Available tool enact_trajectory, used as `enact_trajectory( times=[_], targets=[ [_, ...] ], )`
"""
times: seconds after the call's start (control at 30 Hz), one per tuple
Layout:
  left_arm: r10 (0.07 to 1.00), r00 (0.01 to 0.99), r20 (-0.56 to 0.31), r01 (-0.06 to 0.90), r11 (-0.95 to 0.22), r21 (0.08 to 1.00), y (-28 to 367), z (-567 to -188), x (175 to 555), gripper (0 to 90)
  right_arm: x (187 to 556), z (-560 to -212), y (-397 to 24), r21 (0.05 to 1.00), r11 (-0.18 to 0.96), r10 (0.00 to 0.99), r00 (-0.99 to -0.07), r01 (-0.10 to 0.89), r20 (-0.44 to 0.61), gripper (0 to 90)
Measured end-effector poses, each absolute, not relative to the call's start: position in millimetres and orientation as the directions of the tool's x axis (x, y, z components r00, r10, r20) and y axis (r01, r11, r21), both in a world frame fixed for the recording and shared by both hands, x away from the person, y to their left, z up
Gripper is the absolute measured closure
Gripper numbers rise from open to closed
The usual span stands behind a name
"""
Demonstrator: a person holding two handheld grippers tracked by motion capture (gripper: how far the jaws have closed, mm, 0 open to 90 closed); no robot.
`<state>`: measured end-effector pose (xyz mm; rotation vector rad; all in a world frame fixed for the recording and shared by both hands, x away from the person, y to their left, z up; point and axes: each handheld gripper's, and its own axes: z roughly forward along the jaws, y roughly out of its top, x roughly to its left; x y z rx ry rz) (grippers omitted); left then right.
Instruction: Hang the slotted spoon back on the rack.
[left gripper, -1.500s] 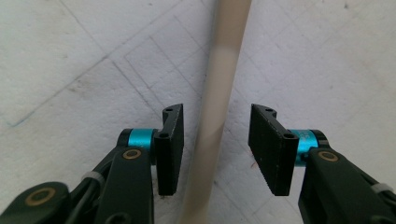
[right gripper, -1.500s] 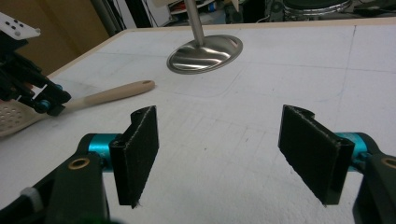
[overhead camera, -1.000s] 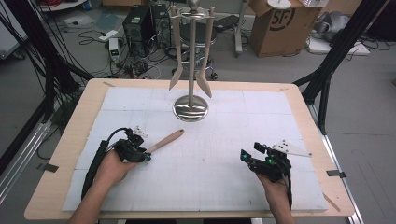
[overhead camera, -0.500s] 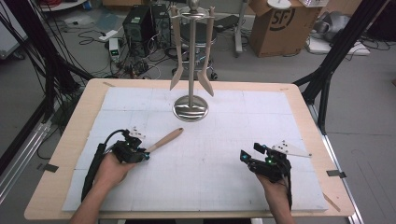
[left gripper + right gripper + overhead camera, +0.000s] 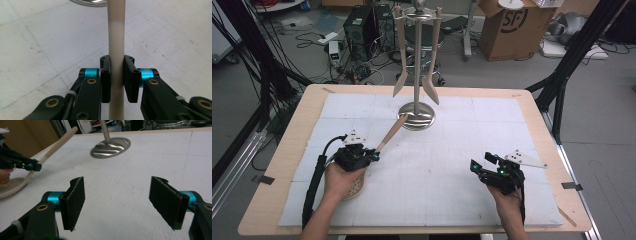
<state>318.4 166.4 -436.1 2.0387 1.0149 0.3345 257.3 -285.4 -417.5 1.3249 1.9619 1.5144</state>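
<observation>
A cardboard box (image 5: 507, 27) on the floor beyond the table's far edge bears the printed letters "SF" inside a ring, the one readable marking in the scene; on the white mat (image 5: 452, 150) covering the wooden table (image 5: 287, 150), the left gripper (image 5: 373, 154) is clenched on the pale handle of a wooden slotted spatula (image 5: 389, 134); in the left gripper view its jaws press both sides of the handle (image 5: 116, 50), which runs straight up the middle between them; from above, the spatula's long axis runs diagonally, handle tip pointing far and right toward the chrome base of the utensil stand (image 5: 417, 116), perforated head lying near and left beneath the left hand (image 5: 341, 179); the handle is tilted upward, its tip raised off the mat just beside the stand's base; two wooden utensils (image 5: 401, 52) hang from the stand's top, blades downward; the right gripper (image 5: 473, 167), at the near right of the mat and well apart from the spatula, is released, its jaws spread wide over bare mat in the right gripper view (image 5: 120, 202).
</observation>
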Motion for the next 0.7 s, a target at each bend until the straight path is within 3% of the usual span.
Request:
enact_trajectory(
  times=[0.5,0.7],
  targets=[
    [0.767,0.639,-0.065,0.511,-0.36,0.781,160.5,-440.9,314.6,78.2,254.1,-416.4,-288.0,0.886,-0.005,0.815,-0.512,0.463,0.272,28.1],
    [0.752,0.644,-0.139,0.431,-0.207,0.878,163.7,-431.6,313.5,78.4,254.9,-416.3,-288.6,0.887,-0.008,0.815,-0.51,0.463,0.274,28.2]
  ],
)
